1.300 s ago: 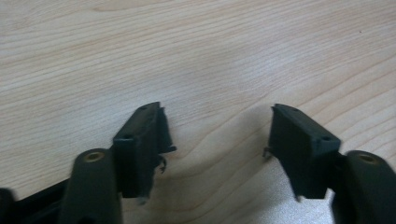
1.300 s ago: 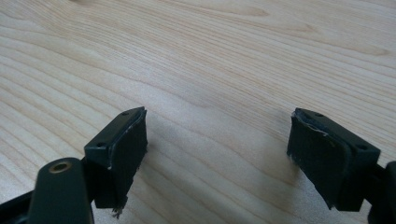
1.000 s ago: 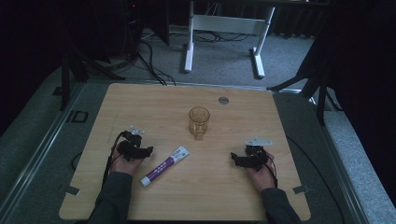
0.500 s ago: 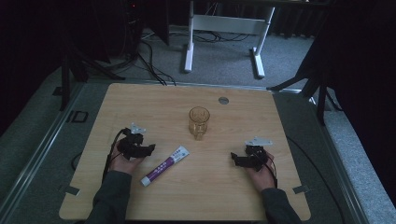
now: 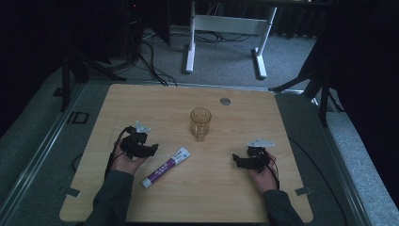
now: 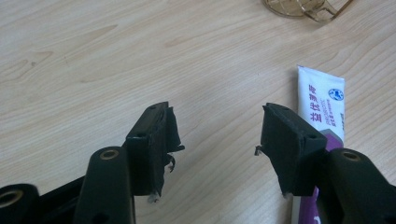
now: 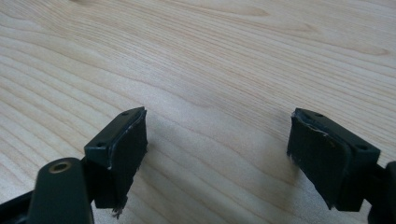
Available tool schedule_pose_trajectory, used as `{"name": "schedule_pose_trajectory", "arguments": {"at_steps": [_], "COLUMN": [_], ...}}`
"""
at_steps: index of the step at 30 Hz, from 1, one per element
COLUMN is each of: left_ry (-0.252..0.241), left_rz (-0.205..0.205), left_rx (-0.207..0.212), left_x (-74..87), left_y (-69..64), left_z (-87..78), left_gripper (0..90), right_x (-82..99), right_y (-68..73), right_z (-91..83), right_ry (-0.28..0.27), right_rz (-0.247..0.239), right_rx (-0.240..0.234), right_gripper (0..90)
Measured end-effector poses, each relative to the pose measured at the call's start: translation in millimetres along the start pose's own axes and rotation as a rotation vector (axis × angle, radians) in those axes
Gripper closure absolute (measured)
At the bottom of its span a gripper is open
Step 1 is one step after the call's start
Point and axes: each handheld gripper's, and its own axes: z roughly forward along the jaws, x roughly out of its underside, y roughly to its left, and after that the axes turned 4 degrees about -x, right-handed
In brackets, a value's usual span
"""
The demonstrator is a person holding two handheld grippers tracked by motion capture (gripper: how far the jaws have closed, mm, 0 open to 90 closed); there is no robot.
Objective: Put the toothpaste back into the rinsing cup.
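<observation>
Near the middle of the light wooden surface (image 5: 282, 122), a white and purple toothpaste tube (image 5: 167, 166) is seen lying flat, set on a slant with its white crimped end toward the far right and its purple cap end toward the person. Just beyond that crimped end, an amber-tinted clear drinking glass (image 5: 200, 123) is stood upright, near the tube but apart from it. A small grey round disc (image 5: 225, 101) is set into the surface farther back, well apart from the glass.

Beside the tube, the left claw (image 5: 151, 149) is held low over the wood by the person's left hand (image 5: 126, 161), its tips pointed toward the tube. In the left gripper view the jaws are shown spread apart with bare wood between them, and the tube (image 6: 322, 116) is seen passing partly behind the right-hand jaw (whether the two touch cannot be told); the base of the glass (image 6: 303, 7) appears at the top edge.

On the other side, well apart from the tube, the right claw (image 5: 237, 161) is held by the right hand (image 5: 262, 175). In the right gripper view its jaws are shown spread wide, with nothing but wood grain between them.
</observation>
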Motion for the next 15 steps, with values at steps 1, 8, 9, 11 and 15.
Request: {"name": "schedule_pose_trajectory", "arguments": {"at_steps": [1, 8, 9, 11, 15], "left_ry": [0.002, 0.012, 0.013, 0.02, 0.035], "left_rz": [0.0, -0.001, -0.003, -0.002, 0.008], "left_rx": [0.006, 0.009, 0.012, 0.016, 0.015], "left_x": [-0.8, -5.0, -5.2, -6.0, -9.7], "left_y": [0.0, -2.7, -2.8, -3.4, -3.9], "left_z": [-0.7, -4.7, -4.8, -5.0, -4.3], "left_gripper": [42.9, 43.1, 43.1, 43.2, 43.7], "right_x": [0.0, 0.0, 0.0, 0.0, 0.0], "right_y": [0.0, 0.0, 0.0, 0.0, 0.0], "right_z": [0.0, 0.0, 0.0, 0.0, 0.0], "right_ry": [0.0, 0.0, 0.0, 0.0, 0.0], "right_rz": [0.0, 0.0, 0.0, 0.0, 0.0], "right_rx": [0.0, 0.0, 0.0, 0.0, 0.0], "right_gripper": [19.8, 19.8, 19.7, 19.8, 19.8]}}
